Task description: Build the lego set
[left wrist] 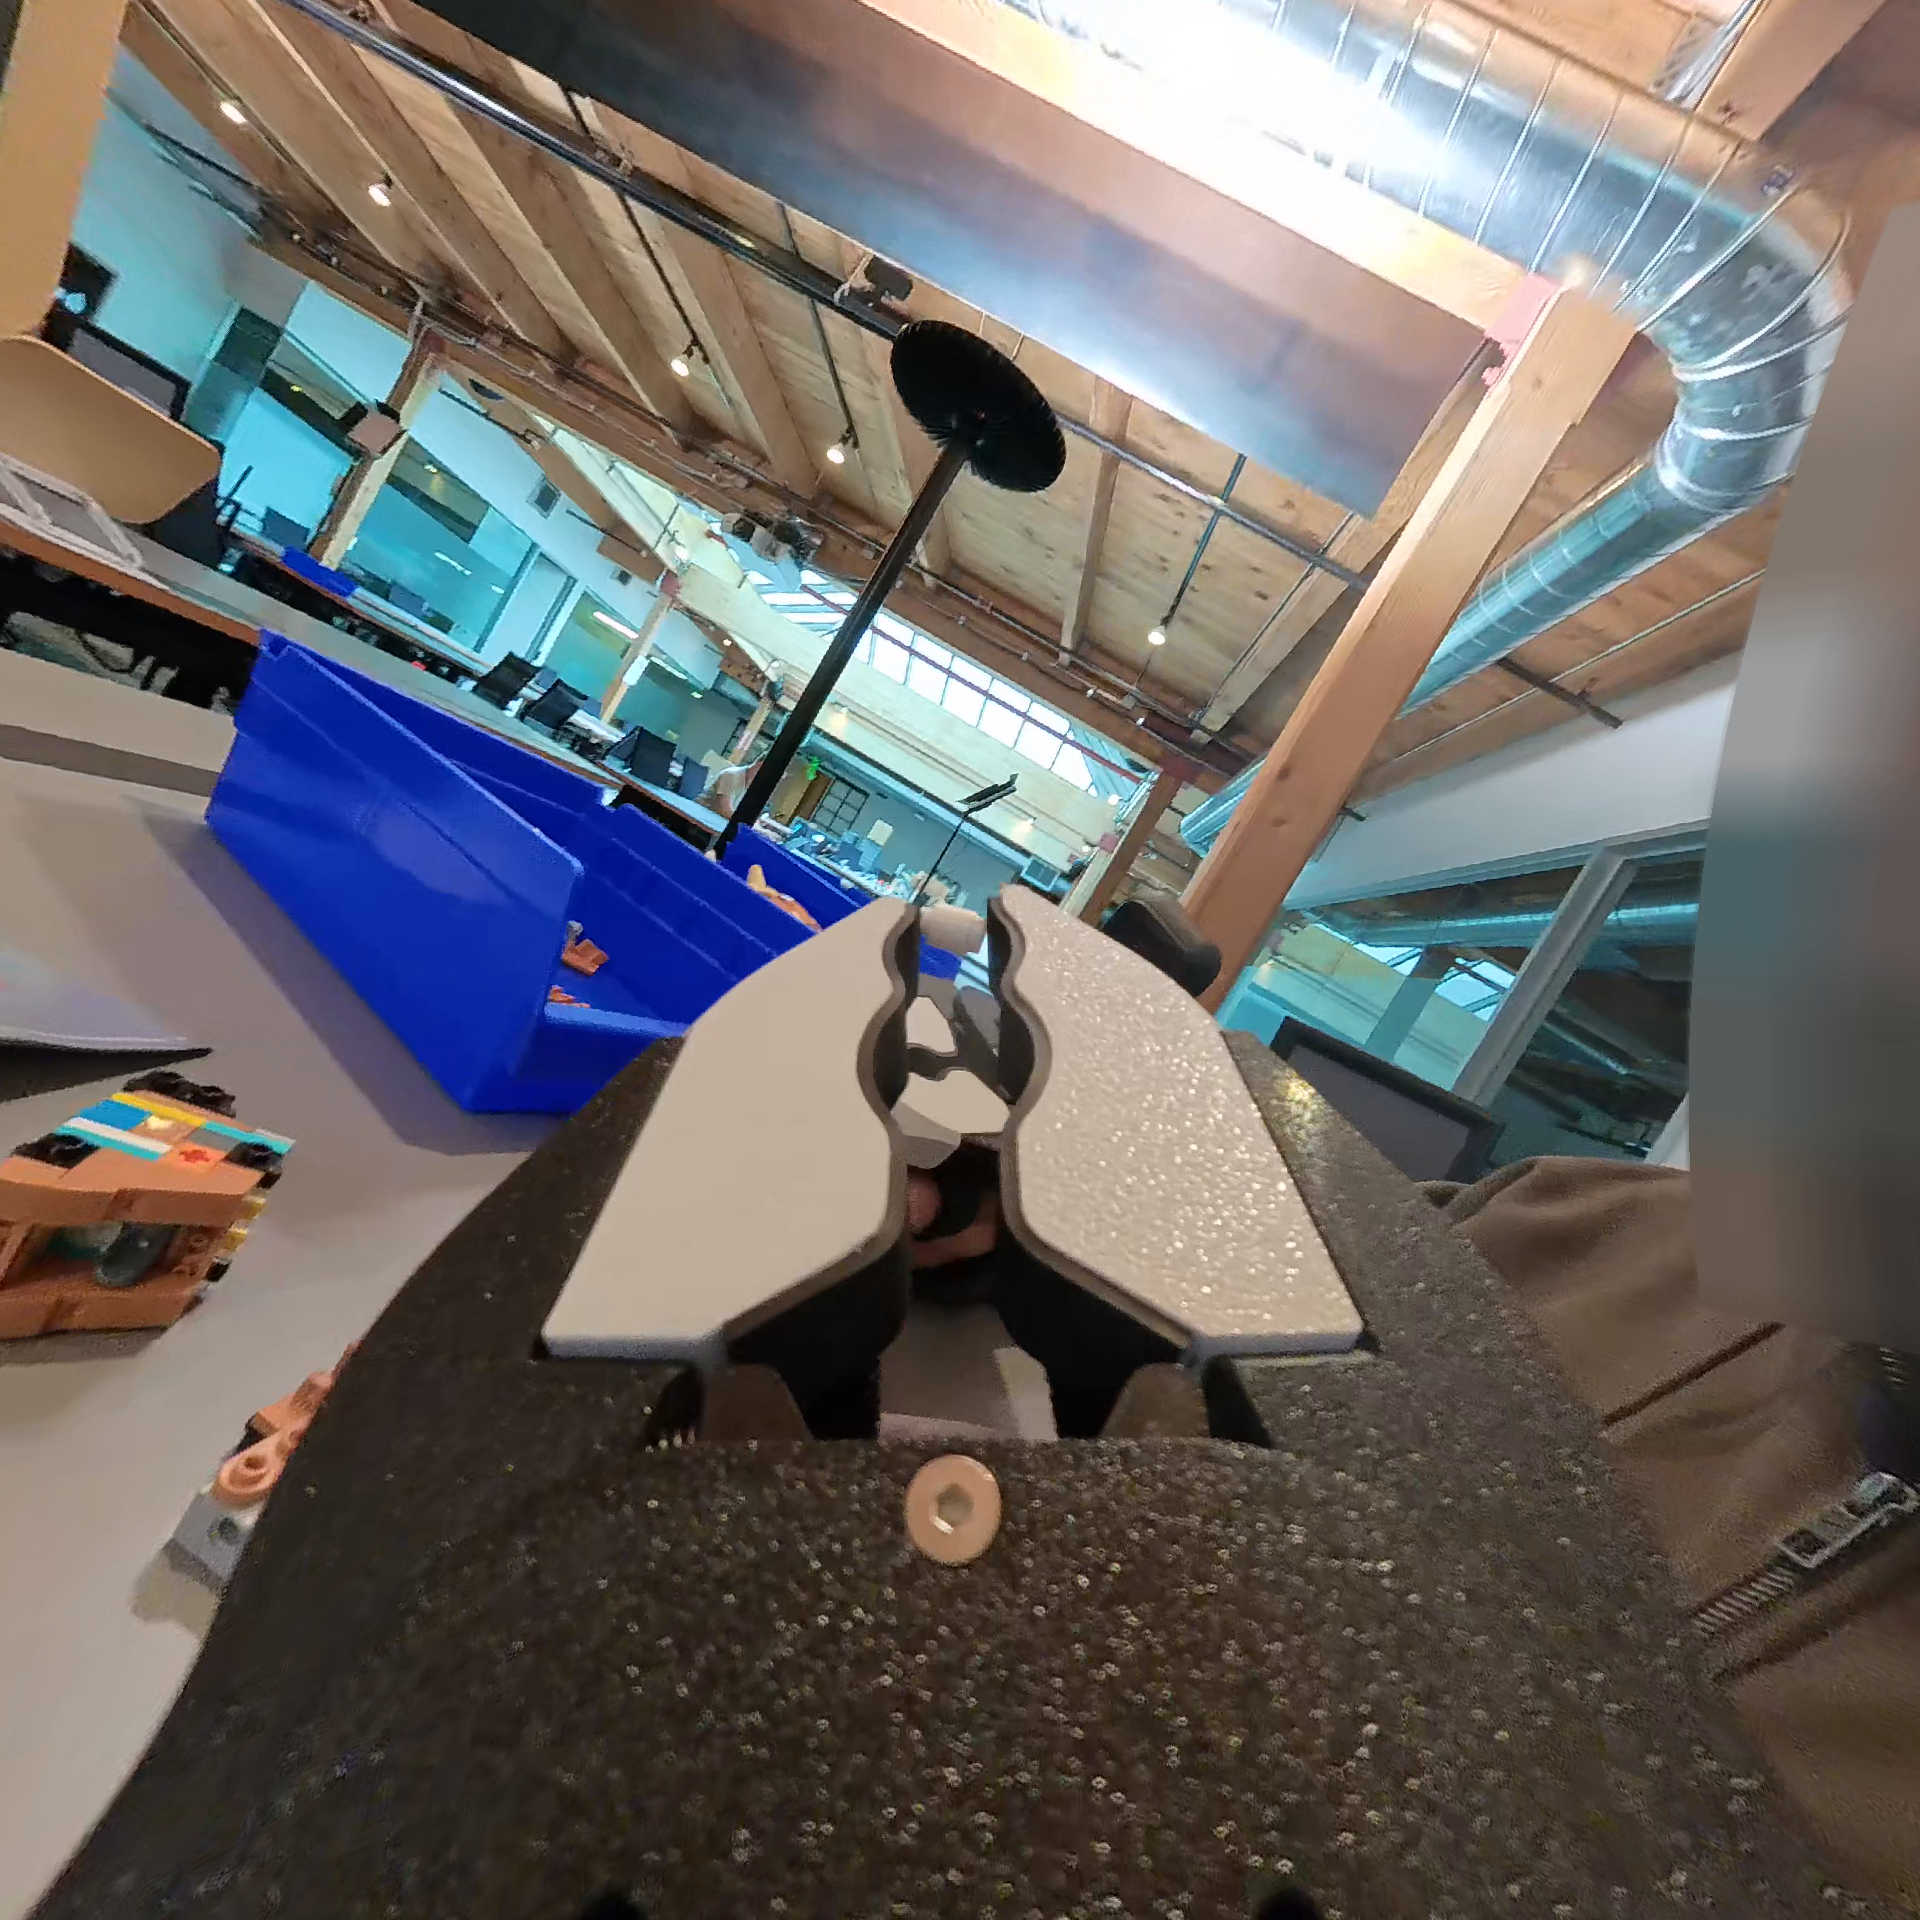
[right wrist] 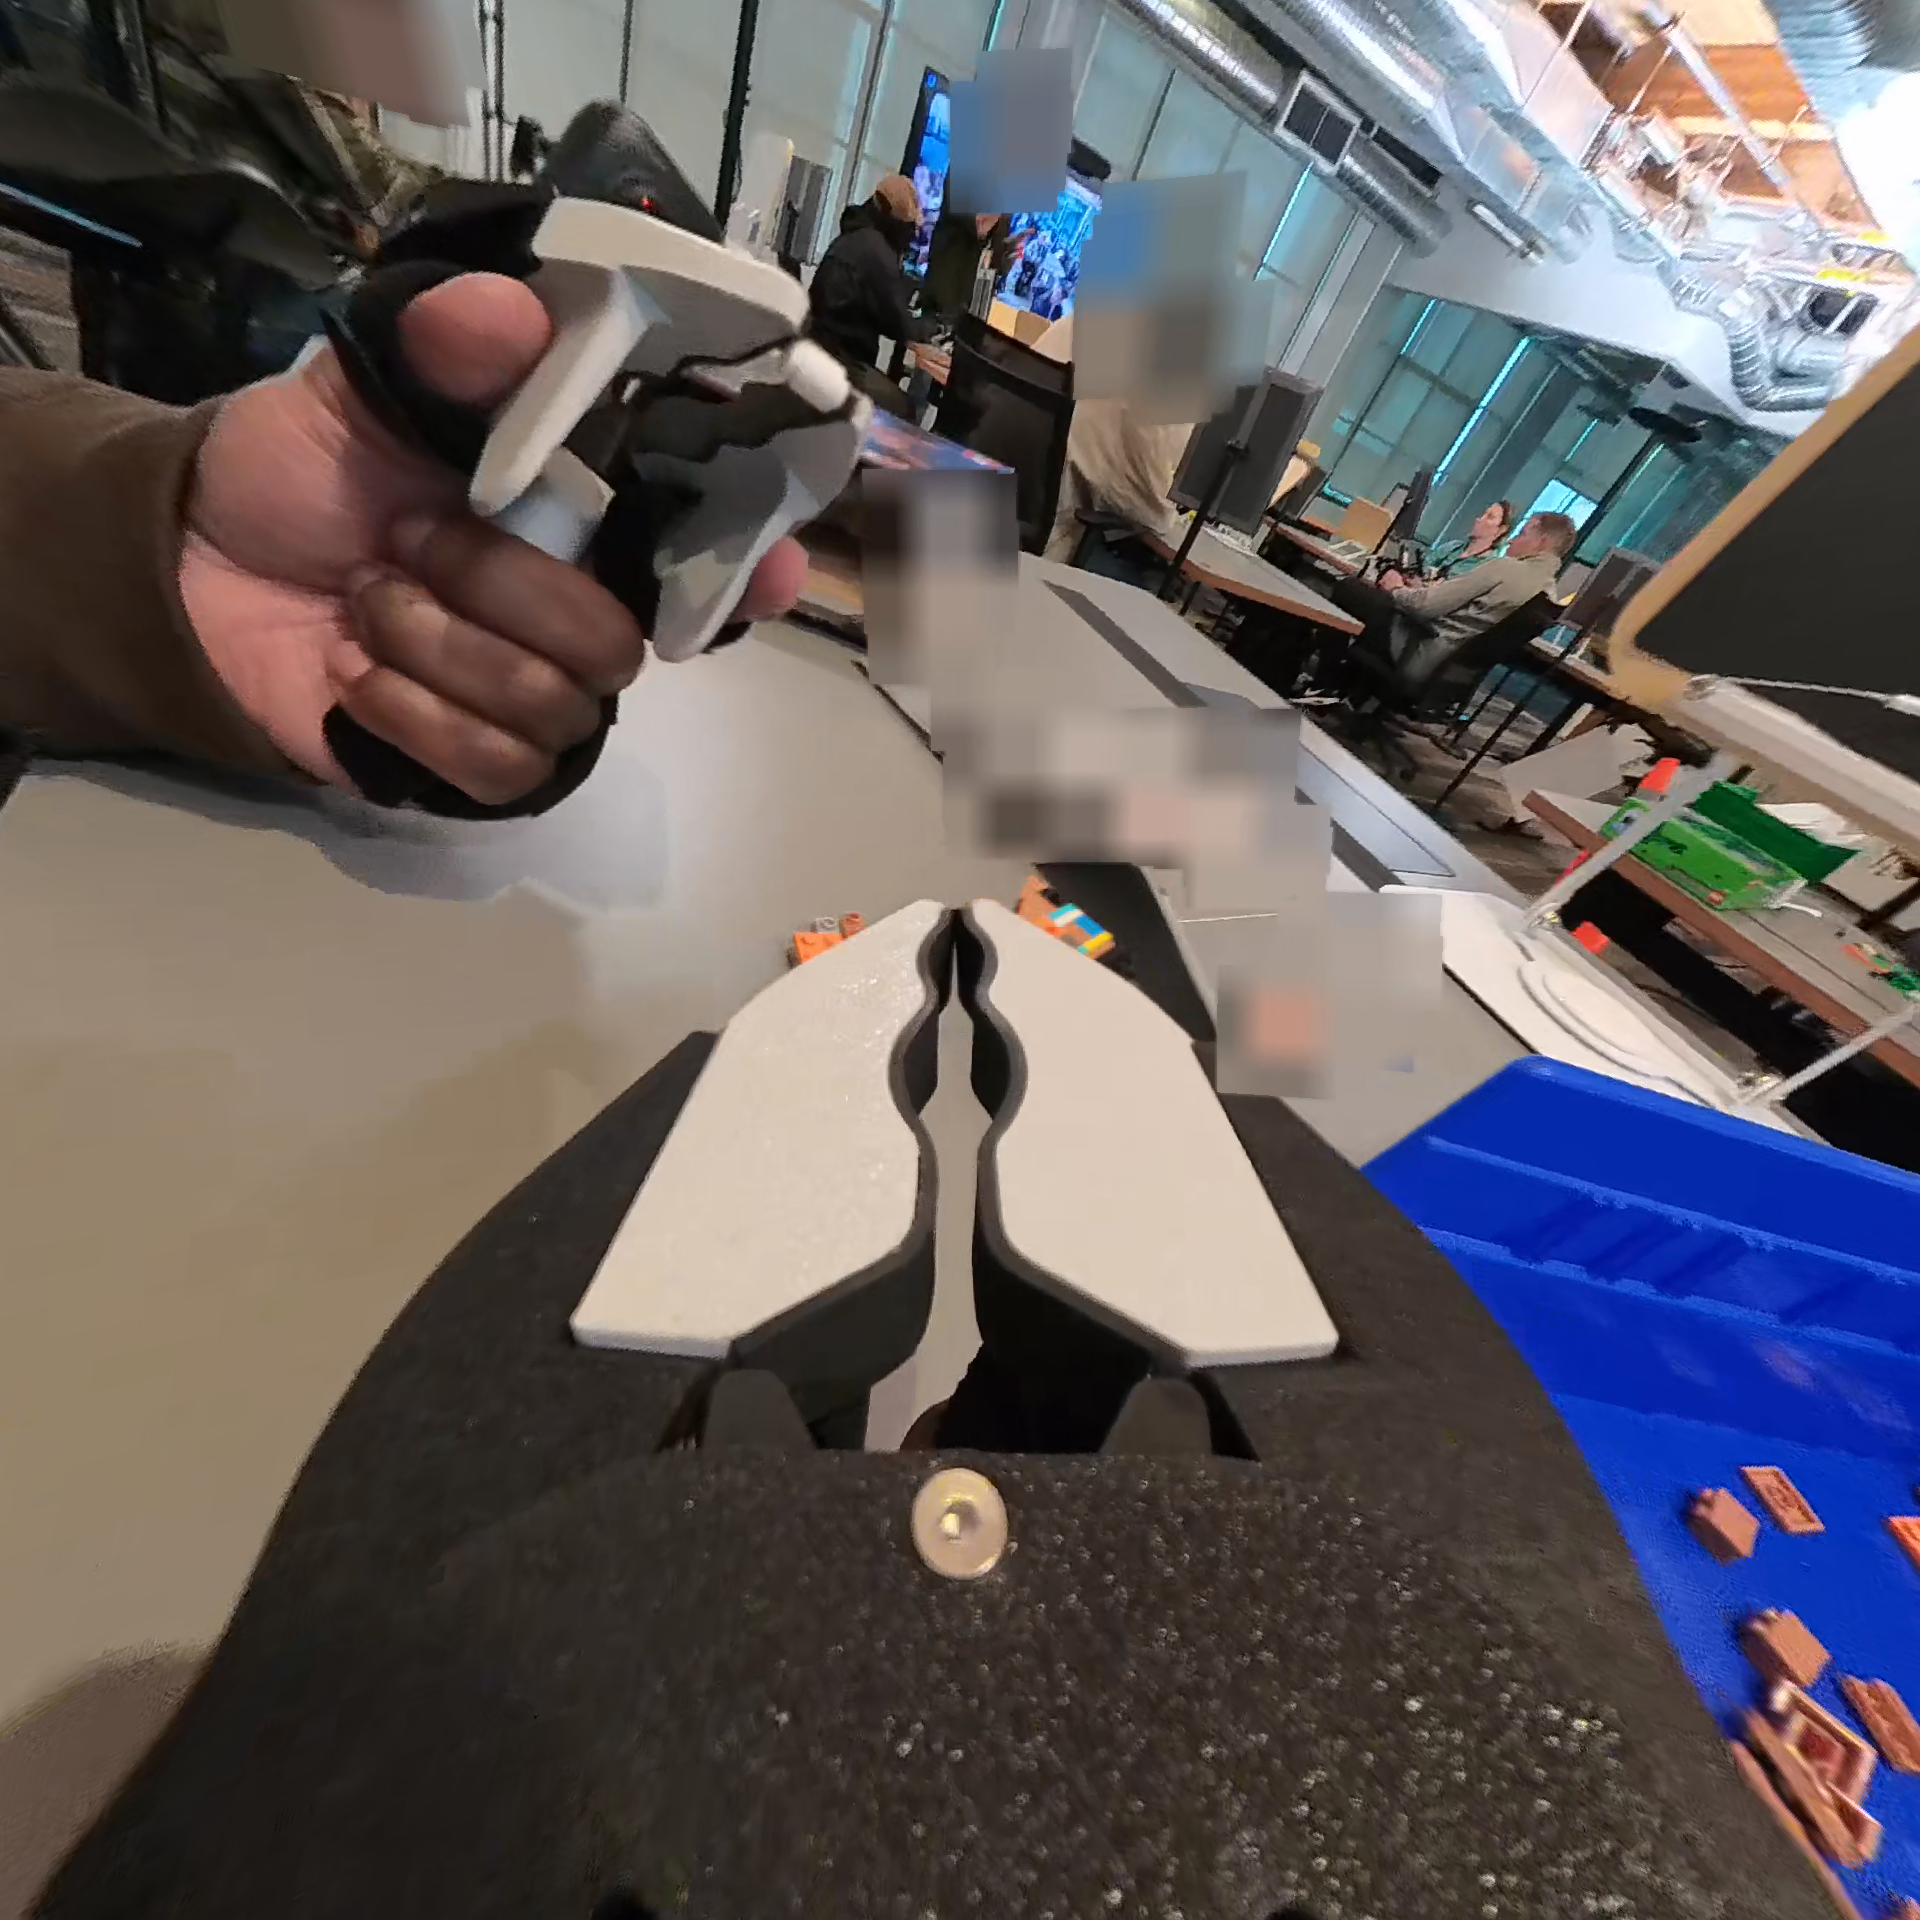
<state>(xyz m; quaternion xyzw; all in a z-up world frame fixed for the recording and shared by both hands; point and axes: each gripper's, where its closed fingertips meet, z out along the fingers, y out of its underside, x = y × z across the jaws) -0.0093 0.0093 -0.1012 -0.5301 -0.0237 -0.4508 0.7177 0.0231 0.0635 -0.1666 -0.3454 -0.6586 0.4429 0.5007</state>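
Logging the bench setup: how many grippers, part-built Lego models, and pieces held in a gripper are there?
Grippers: 2 (left gripper, right gripper)
Part-built model: 1
Held white piece: 1
Total: 4

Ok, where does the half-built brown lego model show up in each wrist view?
Left wrist view: the lego model sits at the left edge, below and left of the blue bin.
Right wrist view: small, mid-frame, just right of the right gripper tips.
Shared landmark: the blue bin, at the lower right in the right wrist view.
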